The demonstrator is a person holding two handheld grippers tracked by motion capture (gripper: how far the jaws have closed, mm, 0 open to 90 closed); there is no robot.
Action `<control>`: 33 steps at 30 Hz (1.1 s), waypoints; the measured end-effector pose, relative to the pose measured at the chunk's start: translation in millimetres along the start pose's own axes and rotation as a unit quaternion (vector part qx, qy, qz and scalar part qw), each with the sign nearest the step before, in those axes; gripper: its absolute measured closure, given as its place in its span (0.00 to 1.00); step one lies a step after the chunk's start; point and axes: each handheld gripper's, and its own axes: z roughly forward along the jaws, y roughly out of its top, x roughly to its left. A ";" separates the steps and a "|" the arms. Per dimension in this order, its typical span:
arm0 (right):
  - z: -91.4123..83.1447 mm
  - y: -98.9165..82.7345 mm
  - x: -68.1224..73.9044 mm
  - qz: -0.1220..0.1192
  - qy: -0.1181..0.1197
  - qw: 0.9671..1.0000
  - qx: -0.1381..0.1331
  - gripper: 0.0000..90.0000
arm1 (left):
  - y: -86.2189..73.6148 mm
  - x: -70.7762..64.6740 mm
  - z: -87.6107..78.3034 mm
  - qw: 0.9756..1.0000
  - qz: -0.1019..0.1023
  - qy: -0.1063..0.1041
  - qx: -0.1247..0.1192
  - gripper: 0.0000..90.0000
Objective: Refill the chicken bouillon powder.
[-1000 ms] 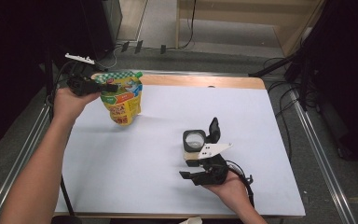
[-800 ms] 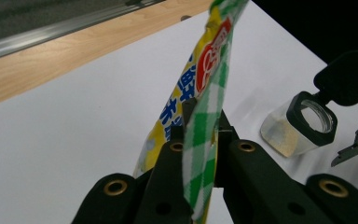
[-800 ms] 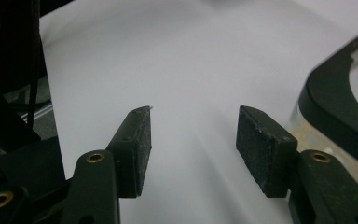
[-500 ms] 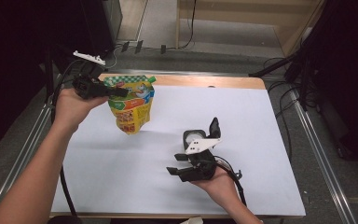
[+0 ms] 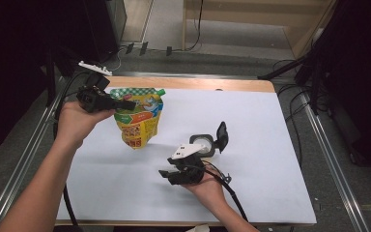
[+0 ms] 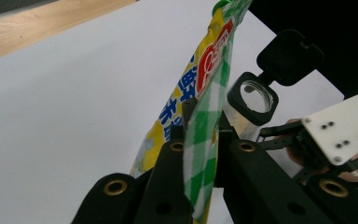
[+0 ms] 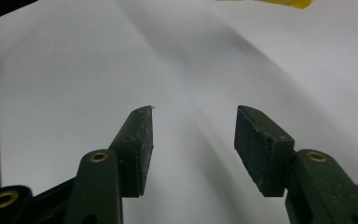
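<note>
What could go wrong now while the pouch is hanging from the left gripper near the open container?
The left gripper pinches only the top edge of the pouch, so it may slip out. The hanging pouch could knock the small container, whose lid stands open. The right gripper is open and empty, supporting nothing.

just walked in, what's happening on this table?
A person works with a gripper in each hand over a white table. The left gripper is shut on the top edge of a yellow and green pouch, which hangs from it, lifted above the table. The right gripper is open with nothing between its jaws, held near a clear jar whose black flip lid stands open. Nothing has gone into the jar that I can see.
</note>
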 end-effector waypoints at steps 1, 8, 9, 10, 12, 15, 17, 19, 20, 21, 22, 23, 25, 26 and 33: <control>4.1 0.3 -0.2 0.004 -0.003 1.000 -0.002 0.54 | -0.7 -3.1 -0.7 1.000 0.001 0.002 0.000 1.00; 29.8 3.5 -6.8 0.037 -0.019 0.999 -0.007 0.57 | -1.3 -25.6 -7.0 1.000 0.004 0.002 0.013 1.00; 29.8 3.5 -6.8 0.037 -0.019 0.999 -0.007 0.57 | -1.3 -25.6 -7.0 1.000 0.004 0.002 0.013 1.00; 36.0 5.0 -8.9 0.044 -0.021 0.999 -0.006 0.63 | -1.5 -29.0 -8.2 1.000 0.004 -0.004 0.015 1.00; 40.3 6.7 -9.6 0.049 -0.015 0.999 -0.001 0.63 | -1.5 -36.3 -11.7 1.000 0.005 -0.019 0.018 1.00; 43.7 8.1 -9.3 0.048 -0.015 0.999 -0.005 0.62 | -1.5 -41.4 -14.2 0.999 0.000 -0.040 0.023 1.00; 44.3 8.0 -10.0 0.048 -0.017 0.999 -0.006 0.63 | -1.5 -44.9 -15.3 0.998 0.000 -0.049 0.027 1.00; 44.4 7.5 -10.5 0.048 -0.017 0.999 -0.004 0.63 | -1.8 -47.9 -15.5 0.998 0.000 -0.054 0.031 1.00; 44.5 7.2 -10.7 0.045 -0.020 0.999 -0.004 0.63 | -1.8 -50.5 -15.3 0.998 0.001 -0.059 0.036 1.00; 44.3 7.1 -10.6 0.045 -0.023 0.999 -0.006 0.64 | -1.8 -52.2 -15.2 0.997 0.002 -0.060 0.039 1.00; 43.9 7.1 -10.1 0.046 -0.025 0.999 -0.009 0.64 | -1.8 -55.2 -14.5 0.997 0.003 -0.062 0.042 1.00; 43.3 7.5 -9.3 0.044 -0.029 0.998 -0.018 0.64 | -1.7 -56.9 -13.9 0.997 0.005 -0.065 0.045 1.00; 41.5 8.7 -6.3 0.041 -0.027 0.998 -0.037 0.65 | -1.9 -58.4 -13.3 0.997 0.001 -0.065 0.047 1.00; 41.5 8.7 -6.3 0.041 -0.027 0.998 -0.037 0.65 | -1.9 -58.4 -13.3 0.997 0.001 -0.065 0.047 1.00; 35.5 12.5 7.2 -0.004 -0.044 0.996 -0.082 0.69 | -4.8 -51.7 -6.5 0.996 -0.018 -0.072 0.049 1.00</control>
